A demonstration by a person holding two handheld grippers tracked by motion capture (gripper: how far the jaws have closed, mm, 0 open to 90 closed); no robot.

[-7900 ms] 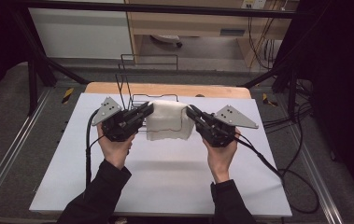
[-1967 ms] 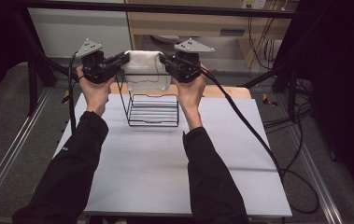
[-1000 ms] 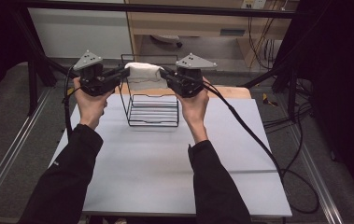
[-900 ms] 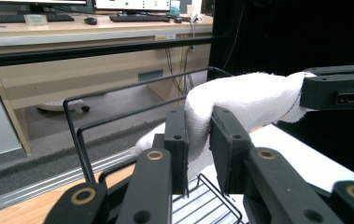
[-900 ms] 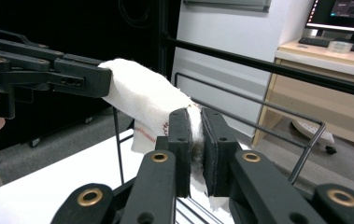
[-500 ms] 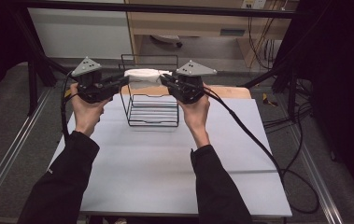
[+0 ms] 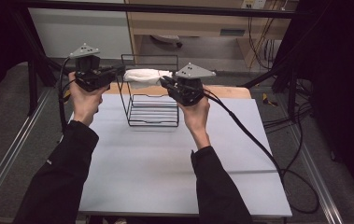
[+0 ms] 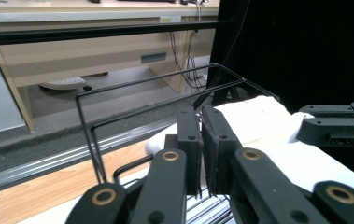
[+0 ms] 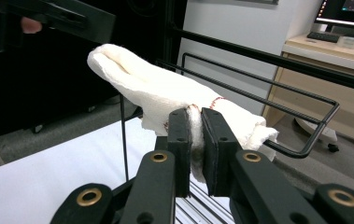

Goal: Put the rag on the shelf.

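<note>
A folded white towel [image 7: 144, 74] lies across the top rails of a black wire rack [image 7: 152, 123] at the back of the table. My right gripper [image 7: 163, 81] is shut on the towel's right end; in the right gripper view the cloth [image 9: 156, 88] is pinched between the pads at my right gripper [image 9: 196, 135]. My left gripper [image 7: 120, 70] sits just off the towel's left end. Its jaws have just been closing and now stand shut with nothing between them at my left gripper [image 8: 201, 122]; the towel [image 8: 258, 121] lies beyond them to the right.
The rack stands on a white table [image 7: 165, 168] with a wooden strip [image 7: 230, 91] along its back edge. A black cable [image 7: 258, 144] trails from the right gripper across the table's right side. Dark frame posts [image 7: 30, 70] and a wooden desk stand behind.
Both hands have come down and the towel has sunk onto the rack's top rails. The left gripper has let go of the towel and closed; the right one still holds it.
</note>
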